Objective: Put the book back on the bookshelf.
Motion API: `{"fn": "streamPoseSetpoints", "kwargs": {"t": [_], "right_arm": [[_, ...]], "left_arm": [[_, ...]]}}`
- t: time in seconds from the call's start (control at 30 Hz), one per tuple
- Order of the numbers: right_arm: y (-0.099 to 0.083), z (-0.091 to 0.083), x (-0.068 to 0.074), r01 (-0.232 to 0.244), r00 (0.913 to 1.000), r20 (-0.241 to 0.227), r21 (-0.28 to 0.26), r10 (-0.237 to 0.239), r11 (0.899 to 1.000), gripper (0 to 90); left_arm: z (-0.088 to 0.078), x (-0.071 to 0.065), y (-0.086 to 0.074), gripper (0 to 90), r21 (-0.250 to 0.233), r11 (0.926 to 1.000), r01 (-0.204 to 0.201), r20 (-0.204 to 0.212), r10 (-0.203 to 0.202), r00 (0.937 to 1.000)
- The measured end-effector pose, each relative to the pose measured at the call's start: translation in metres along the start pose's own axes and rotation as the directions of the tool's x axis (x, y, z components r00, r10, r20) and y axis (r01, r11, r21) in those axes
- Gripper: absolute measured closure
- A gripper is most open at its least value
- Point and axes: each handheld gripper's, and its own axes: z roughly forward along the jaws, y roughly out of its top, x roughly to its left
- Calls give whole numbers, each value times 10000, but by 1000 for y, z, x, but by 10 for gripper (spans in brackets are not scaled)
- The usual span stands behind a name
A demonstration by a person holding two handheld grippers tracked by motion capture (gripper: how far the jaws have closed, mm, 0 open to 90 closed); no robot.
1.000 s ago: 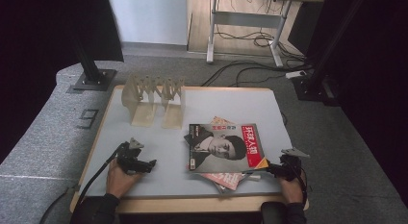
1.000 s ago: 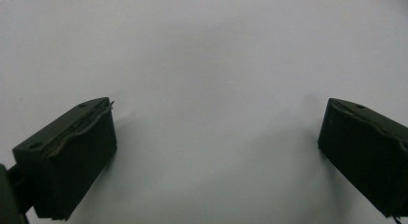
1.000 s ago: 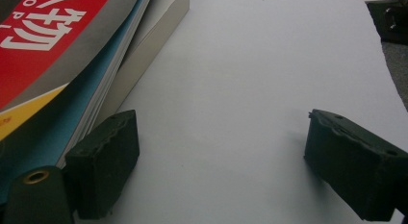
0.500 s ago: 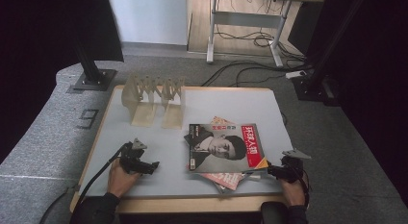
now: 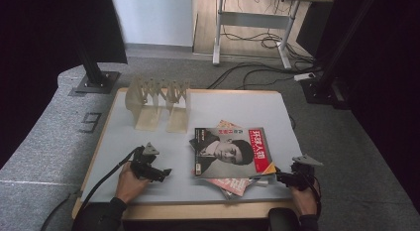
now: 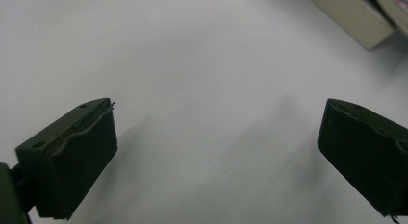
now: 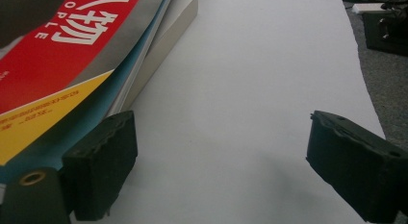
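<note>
My right gripper (image 7: 211, 161) stands with its jaws wide apart over bare tabletop, nothing between them; they have just been opening a little further. One jaw sits just beside the near corner of the magazine stack (image 7: 72, 65), whose red-and-yellow cover edge overhangs the thicker pale book beneath. From above, that gripper (image 5: 280, 178) lies low at the table's (image 5: 237, 104) near right corner, pointing left toward the stack (image 5: 230, 154), the hand (image 5: 307, 199) behind it at the table edge, forearm coming straight up from the bottom.

My left gripper (image 6: 216, 152) is likewise spread wide and holds nothing, with only white tabletop between its jaws and the corner of a pale book at the far upper right. In the high view it (image 5: 166, 172) rests near the front left of the table, pointing right toward the stack but well apart from it, the hand (image 5: 131, 181) wrapped around its body, cable trailing off the near left edge.

The magazines lie fanned, the portrait cover on top, right of centre. At the back left stands a pale wooden rack (image 5: 158, 99), its slots holding nothing that I can make out.
</note>
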Motion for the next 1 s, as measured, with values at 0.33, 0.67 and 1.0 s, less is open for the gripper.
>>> {"fn": "streamPoseSetpoints", "kwargs": {"t": [0.33, 0.67, 1.0], "right_arm": [[3, -7, -2, 35, 9999, -143, -5, -35, 10000, 7], [8, -20, -6, -104, 9996, -256, -228, 98, 9997, 12], [17, -32, -4, -216, 9973, -712, -567, 176, 9982, 19]], "left_arm": [[-1, -4, 12, 1, -304, 9995, -105, 533, 121, 9985], [2, -14, 37, 9, -420, 9976, -558, 968, 597, 9935], [8, -17, 60, 21, -538, 9960, -710, 1345, 777, 9879]]}}
